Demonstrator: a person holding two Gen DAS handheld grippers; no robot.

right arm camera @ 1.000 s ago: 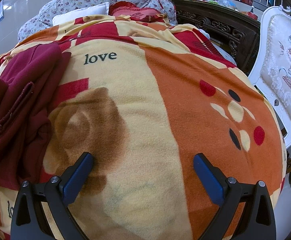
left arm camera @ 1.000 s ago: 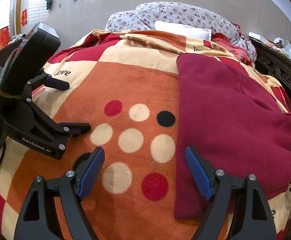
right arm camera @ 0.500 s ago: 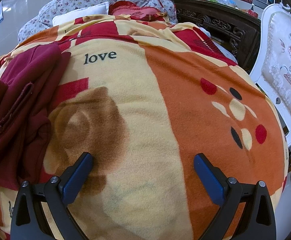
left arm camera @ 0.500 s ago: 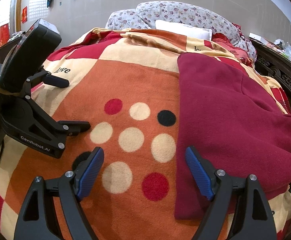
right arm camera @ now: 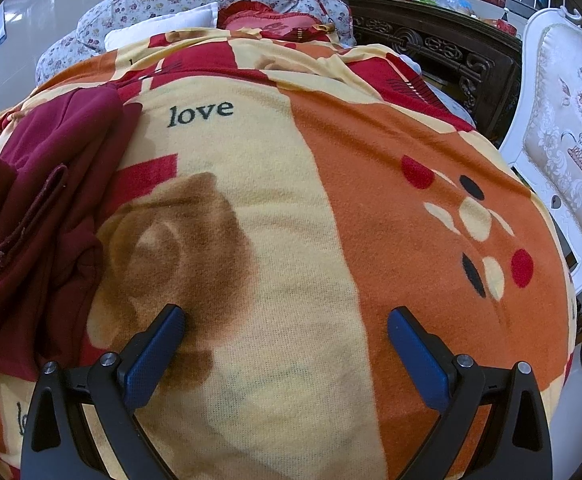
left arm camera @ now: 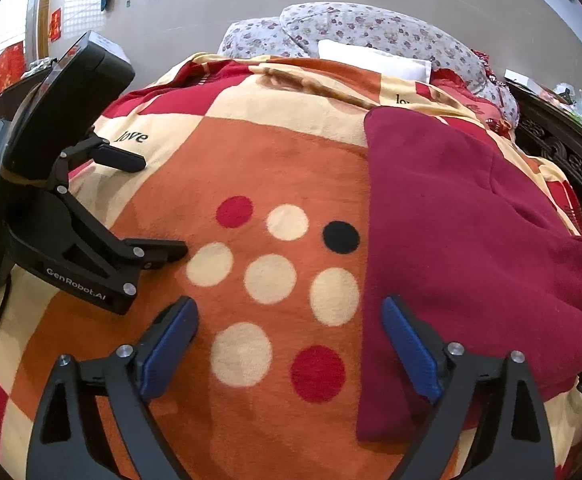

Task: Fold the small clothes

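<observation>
Lying folded flat on patterned blanket point(left arm camera: 275, 160), right of dotted patch: maroon garment point(left arm camera: 471, 240). Left gripper point(left arm camera: 289, 344): jaws opening wide, gripping nothing, hovering beside garment's edge. Right gripper point(right arm camera: 285, 354): spread wide, empty, over bare blanket.

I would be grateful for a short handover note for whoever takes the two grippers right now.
Left gripper: jaws opening, nothing between them, over the patterned blanket.
Right gripper: open, empty, over bare blanket.
Maroon garment: lies on the blanket between the two grippers, its near left edge straight, its right side bunched.
Done: it looks partly folded.
Left: probably tidy the bunched side and finish folding.
Another gripper device rests on the blanket's left.
</observation>
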